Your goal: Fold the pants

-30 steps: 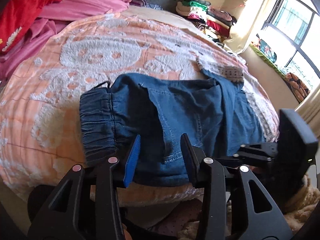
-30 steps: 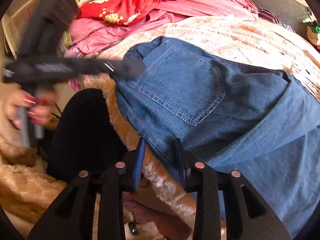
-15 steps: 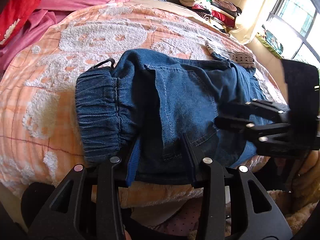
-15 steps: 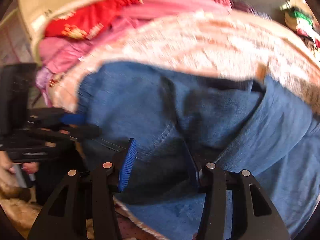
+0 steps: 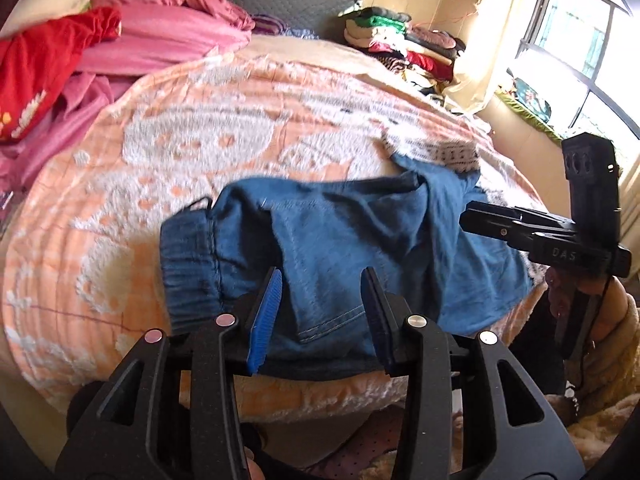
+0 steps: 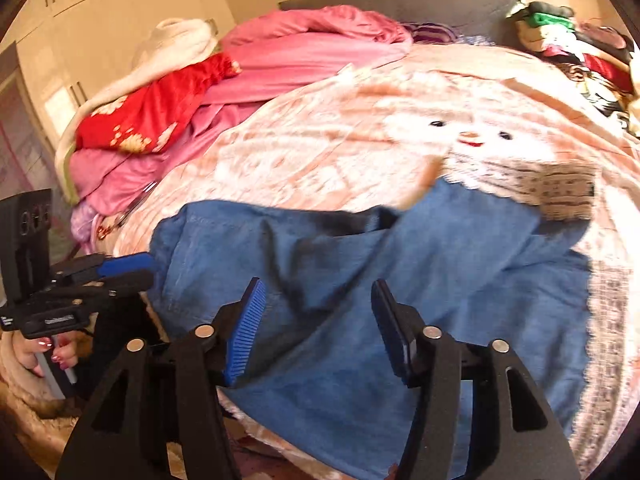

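Blue denim pants (image 5: 344, 248) lie bunched across the near side of the bed, on the peach-and-white blanket (image 5: 208, 128), with their near hem right at the mattress edge. The left claw (image 5: 320, 312) hangs just over that near hem, jaws spread wide, blue pads either side of a stitched seam, nothing clamped between them. To its left sits the gathered elastic waistband (image 5: 188, 264), thick and ruffled, with bare blanket beyond it. Over in the right wrist view, the right claw (image 6: 318, 330) is spread wide too, poised above the broad flat spread of denim (image 6: 400, 280), gripping nothing. The far edge of the pants meets a patterned lace trim (image 6: 560, 192) on the blanket; the fabric's right border runs down beside a grey fringe. Plenty of open blanket stretches beyond the pants toward the headboard. At the bed's far left, a heap of pink bedding (image 6: 304, 48) and a red garment (image 6: 152, 116) crowd the corner; a stack of folded clothes (image 5: 400, 40) fills the far right. The left claw also shows from the side in the right view (image 6: 120, 270), close against the pants' left edge.
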Available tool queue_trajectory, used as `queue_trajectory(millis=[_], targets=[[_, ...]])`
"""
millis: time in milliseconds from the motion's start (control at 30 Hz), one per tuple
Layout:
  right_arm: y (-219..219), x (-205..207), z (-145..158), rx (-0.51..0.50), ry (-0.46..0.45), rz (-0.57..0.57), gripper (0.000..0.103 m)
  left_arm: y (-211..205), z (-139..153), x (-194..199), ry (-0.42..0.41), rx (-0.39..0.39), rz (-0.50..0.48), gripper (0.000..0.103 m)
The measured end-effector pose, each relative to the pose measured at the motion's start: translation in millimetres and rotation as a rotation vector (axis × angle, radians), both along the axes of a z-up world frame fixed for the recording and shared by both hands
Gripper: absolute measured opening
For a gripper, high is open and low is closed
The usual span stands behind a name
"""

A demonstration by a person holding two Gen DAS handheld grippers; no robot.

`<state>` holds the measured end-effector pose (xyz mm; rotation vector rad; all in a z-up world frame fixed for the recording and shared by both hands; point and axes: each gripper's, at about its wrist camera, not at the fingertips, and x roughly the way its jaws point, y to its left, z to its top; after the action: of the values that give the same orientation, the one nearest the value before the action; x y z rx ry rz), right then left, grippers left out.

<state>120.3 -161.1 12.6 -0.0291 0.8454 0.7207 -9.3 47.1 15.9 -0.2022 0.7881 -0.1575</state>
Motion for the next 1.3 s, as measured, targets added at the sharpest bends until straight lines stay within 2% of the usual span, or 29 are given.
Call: queue_trajectory(millis=[67,133,267,400,567,733,900,967,1033,1133,1233,1300], targets=[[-12.3,3.7,3.1,-0.004,-0.009,-0.031,0.056,-6.2,7.2,3.2,-0.010,-0.021,-0.032,0.040],[-24.6,6.3,3.7,-0.006,-0.015,-0.064,0.058,-14.0,8.6,9.2,-0.008,-0.053,-0.065,0.040],[-37.9,15.3,4.7,-0.005,-0.042,-0.115,0.062,-40.0,0.4,25.7,0.030,-0.064,-0.131,0.040],[-45.2,26.8,7.5,-0.022,-0.050,-0.130,0.064,-65.1,-13.9,44.0,0.081,-0.131,-0.213,0.040],[-40.0,50.9,12.6,-0.064,-0.064,-0.135,0.065,-93.9,-33.7,66.7,0.148,-0.176,-0.280,0.040],[-22.8,80.7,14.4,-0.092,-0.065,-0.122,0.066,-106.8,-46.5,88.9,0.177,-0.198,-0.282,0.039],[-2.8,122.1,7.4,-0.134,-0.047,-0.119,0.066,-114.4,-54.2,104.3,0.201,-0.227,-0.283,0.027],[5.8,138.3,3.7,-0.183,-0.051,-0.136,0.066,-118.8,-55.3,106.3,0.208,-0.234,-0.289,0.017],[13.5,151.5,-0.4,-0.216,-0.060,-0.130,0.066,-123.8,-55.1,105.6,0.208,-0.242,-0.308,0.016],[25.2,177.0,-13.3,-0.245,-0.012,-0.127,0.066,-132.2,-55.4,102.3,0.203,-0.230,-0.335,0.016],[36.5,197.7,-27.4,-0.328,0.004,-0.165,0.066,-140.9,-57.0,99.0,0.201,-0.221,-0.355,0.016],[40.3,210.2,-35.0,-0.333,0.030,-0.178,0.066,-144.9,-58.4,98.2,0.200,-0.211,-0.360,0.016]])
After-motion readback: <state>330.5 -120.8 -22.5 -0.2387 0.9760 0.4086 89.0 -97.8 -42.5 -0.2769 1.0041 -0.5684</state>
